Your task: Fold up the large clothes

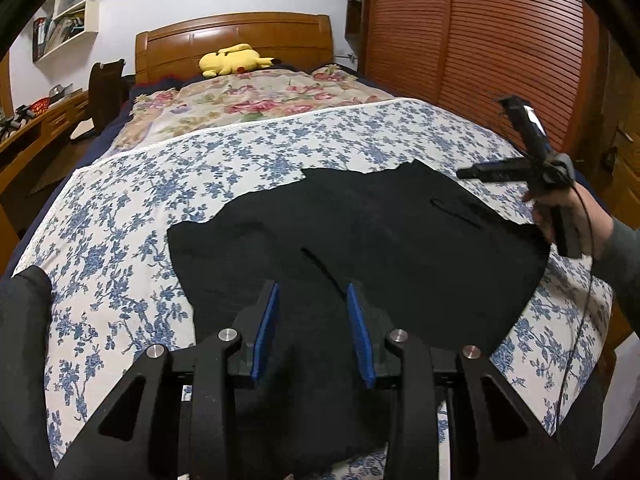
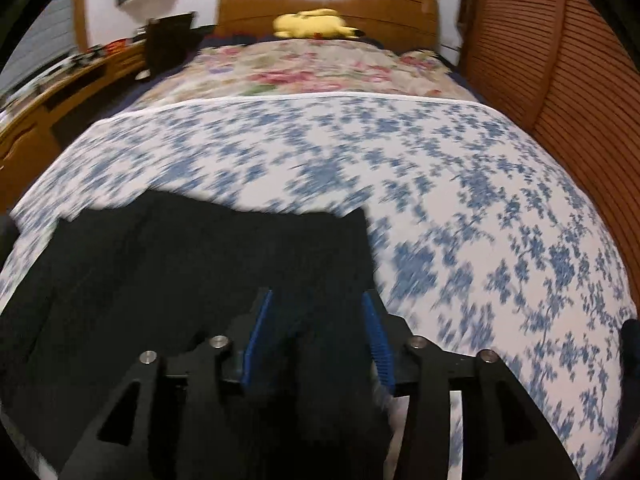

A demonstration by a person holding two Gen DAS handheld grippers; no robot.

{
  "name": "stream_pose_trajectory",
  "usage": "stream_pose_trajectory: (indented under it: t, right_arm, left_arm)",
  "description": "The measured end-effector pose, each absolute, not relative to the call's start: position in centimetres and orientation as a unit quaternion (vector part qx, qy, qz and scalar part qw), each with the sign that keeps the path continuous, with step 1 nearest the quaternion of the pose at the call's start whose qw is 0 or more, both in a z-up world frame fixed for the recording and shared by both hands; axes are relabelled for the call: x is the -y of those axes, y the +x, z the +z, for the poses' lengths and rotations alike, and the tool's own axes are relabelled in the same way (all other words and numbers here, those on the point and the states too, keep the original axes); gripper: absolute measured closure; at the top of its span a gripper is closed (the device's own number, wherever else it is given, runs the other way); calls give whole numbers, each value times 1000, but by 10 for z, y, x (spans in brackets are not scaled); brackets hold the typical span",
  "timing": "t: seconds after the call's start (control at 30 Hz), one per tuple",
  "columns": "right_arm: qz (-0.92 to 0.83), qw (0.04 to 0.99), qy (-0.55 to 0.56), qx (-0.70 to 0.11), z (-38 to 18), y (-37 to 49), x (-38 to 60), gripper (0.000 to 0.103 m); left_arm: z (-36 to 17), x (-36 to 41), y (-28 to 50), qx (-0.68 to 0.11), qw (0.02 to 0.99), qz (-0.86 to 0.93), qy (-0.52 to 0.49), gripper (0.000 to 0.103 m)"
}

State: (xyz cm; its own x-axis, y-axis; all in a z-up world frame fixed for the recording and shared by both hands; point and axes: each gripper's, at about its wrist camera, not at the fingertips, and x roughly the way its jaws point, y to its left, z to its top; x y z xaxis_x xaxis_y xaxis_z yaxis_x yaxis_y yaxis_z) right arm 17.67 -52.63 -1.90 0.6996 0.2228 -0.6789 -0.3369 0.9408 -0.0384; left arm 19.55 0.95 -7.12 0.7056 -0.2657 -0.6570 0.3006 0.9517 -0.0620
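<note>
Both sets of jaws stand wide with nothing between the pads. The left gripper [image 1: 312,292] hangs over the near part of the black garment [image 1: 360,240], which runs under its jaws and spreads ahead and to the right on the blue-flowered sheet [image 1: 120,240]. The right gripper [image 2: 318,300] is over the same cloth's right-hand part; the garment's edge lies just past its right finger, bare sheet beyond. That view is blurred.

By my reading the folding is early — the garment lies mostly flat but with an uneven far edge and some creases, and no clean fold shows. Squaring it and making the folds remains.

Farther ahead lies a rose-patterned quilt [image 1: 248,100], then a yellow plush toy [image 1: 232,62] by the headboard [image 1: 236,40]. No container near the jaws — only wall shelves [image 1: 68,20] far left holding books.
</note>
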Motion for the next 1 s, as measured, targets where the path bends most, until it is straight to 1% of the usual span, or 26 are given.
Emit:
stream_pose_trajectory:
  t: [0.27, 0.4, 0.47, 0.53, 0.7, 0.83, 1.0]
  right_arm:
    - [242, 899, -123, -344, -35, 77, 521, 53]
    - [236, 889, -141, -367, -59, 69, 528, 53]
    - [237, 876, -135, -398, -82, 78, 530, 53]
    - [239, 881, -134, -386, -95, 78, 533, 53]
    - [234, 889, -113, -376, -93, 73, 540, 53]
    - [227, 899, -86, -366, -79, 58, 550, 53]
    - [195, 916, -108, -332, -68, 33, 567, 53]
  left_arm:
    - [-76, 9, 184, -356, 918, -171, 34, 67]
    - [-79, 19, 180, -359, 915, -178, 35, 67]
    - [-81, 23, 177, -360, 914, -182, 35, 67]
    - [-83, 28, 174, -363, 913, -185, 35, 67]
    - [-88, 37, 167, -366, 911, -188, 38, 67]
    - [-93, 41, 162, -371, 909, -186, 43, 67]
    - [-104, 44, 159, -384, 904, -179, 52, 67]
